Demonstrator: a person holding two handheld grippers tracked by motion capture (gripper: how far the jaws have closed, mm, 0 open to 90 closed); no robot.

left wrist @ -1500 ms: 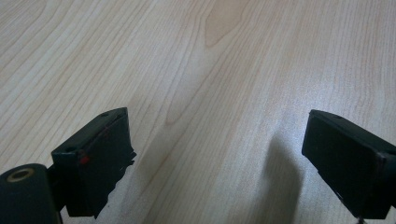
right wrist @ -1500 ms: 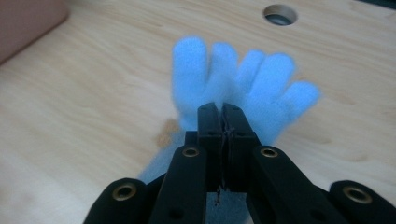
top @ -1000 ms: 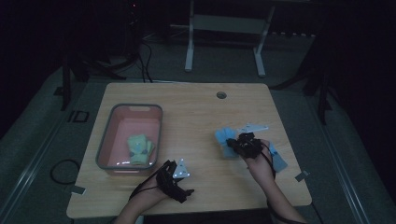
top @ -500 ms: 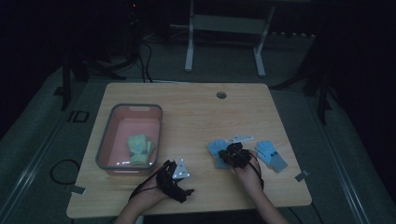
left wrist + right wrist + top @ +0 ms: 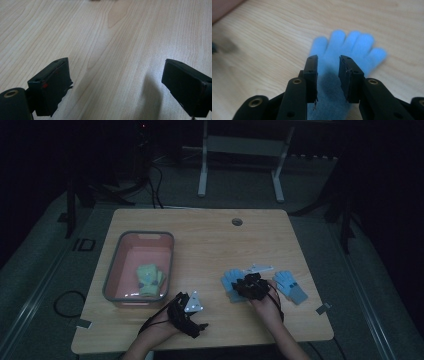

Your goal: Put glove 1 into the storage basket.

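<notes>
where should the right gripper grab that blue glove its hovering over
Grip the blue glove across its palm, from straight above. It lies flat on the table, fingers spread away, and the right gripper already straddles the palm with jaws partly open, having just been opening.

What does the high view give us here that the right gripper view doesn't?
High view: the pink bin with green gloves inside, the second blue glove to the right of the right gripper, and the left gripper resting open near the table's front edge. Right gripper view: the jaws, just opening, apart above a blue glove lying flat, pads not pressing it. Both: that blue glove and the wooden table.
</notes>
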